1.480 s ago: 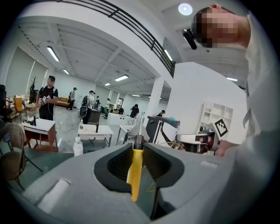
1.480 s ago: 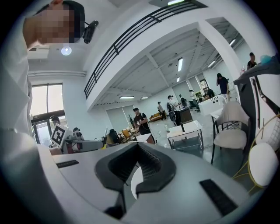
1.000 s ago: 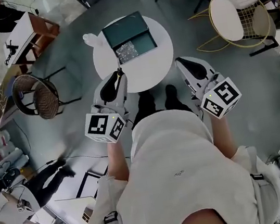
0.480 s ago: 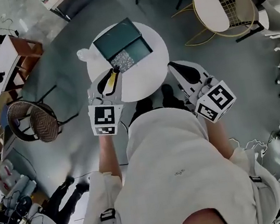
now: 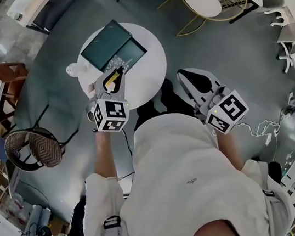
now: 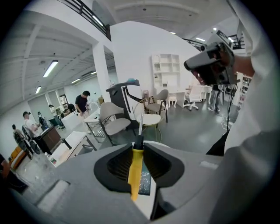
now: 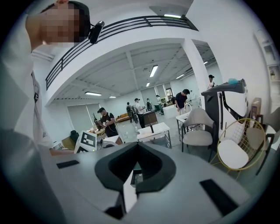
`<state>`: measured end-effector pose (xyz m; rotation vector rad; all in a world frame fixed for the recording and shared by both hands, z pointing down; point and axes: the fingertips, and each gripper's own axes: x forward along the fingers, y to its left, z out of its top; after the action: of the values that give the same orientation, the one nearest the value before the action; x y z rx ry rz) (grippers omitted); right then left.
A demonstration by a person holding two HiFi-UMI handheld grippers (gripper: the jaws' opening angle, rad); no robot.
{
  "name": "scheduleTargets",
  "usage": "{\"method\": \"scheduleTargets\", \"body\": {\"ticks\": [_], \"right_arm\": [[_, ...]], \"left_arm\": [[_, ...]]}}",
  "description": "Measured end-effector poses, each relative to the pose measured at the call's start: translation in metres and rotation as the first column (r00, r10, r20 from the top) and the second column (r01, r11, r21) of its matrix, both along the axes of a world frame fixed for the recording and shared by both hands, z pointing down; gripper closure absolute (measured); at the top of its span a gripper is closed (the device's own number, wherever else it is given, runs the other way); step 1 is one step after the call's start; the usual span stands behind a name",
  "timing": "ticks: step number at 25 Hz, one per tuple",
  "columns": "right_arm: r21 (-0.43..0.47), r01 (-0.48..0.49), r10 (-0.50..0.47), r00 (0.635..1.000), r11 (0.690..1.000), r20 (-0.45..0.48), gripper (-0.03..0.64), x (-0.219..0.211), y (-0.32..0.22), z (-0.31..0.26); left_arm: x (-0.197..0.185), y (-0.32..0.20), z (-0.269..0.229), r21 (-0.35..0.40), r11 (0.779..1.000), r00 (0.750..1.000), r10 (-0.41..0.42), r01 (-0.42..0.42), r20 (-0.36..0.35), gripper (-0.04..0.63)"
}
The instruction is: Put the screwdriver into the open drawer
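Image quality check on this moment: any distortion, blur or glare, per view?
Head view: heavy fisheye, with floor and chairs bending around the round table; no obvious motion blur. Left gripper view: dark vignette in the corners, screwdriver sharp between the jaws. Right gripper view: same vignette, ceiling light strip bright but without flare.

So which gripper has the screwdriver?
The left gripper, shut on the yellow-handled screwdriver; the right gripper is shut with nothing in it.
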<state>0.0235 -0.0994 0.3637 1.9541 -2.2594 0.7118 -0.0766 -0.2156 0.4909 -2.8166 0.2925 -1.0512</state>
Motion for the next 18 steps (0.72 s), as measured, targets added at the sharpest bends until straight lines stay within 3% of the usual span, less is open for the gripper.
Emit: {"method": "scheduleTargets", "body": {"ticks": [7, 12, 18], "right_arm": [[-0.040, -0.045, 0.044, 0.999, 0.998, -0.009, 0.611, 0.004, 0.010, 0.002], [-0.074, -0.063, 0.063, 0.998, 0.995, -0.006, 0.611, 0.010, 0.015, 0.009], [-0.113, -0.043, 0.044, 0.999, 0.993, 0.003, 0.611, 0.007, 0.013, 0.014]], "left_arm": [[0.014, -0.008, 0.051, 0.030, 0.998, 0.993, 0.051, -0.055, 0.107, 0.508], [0.029, -0.010, 0.084, 0.109, 0.984, 0.971, 0.119, -0.143, 0.208, 0.508], [0.036, -0.015, 0.126, 0.090, 0.980, 0.948, 0.146, -0.178, 0.283, 0.508]]}}
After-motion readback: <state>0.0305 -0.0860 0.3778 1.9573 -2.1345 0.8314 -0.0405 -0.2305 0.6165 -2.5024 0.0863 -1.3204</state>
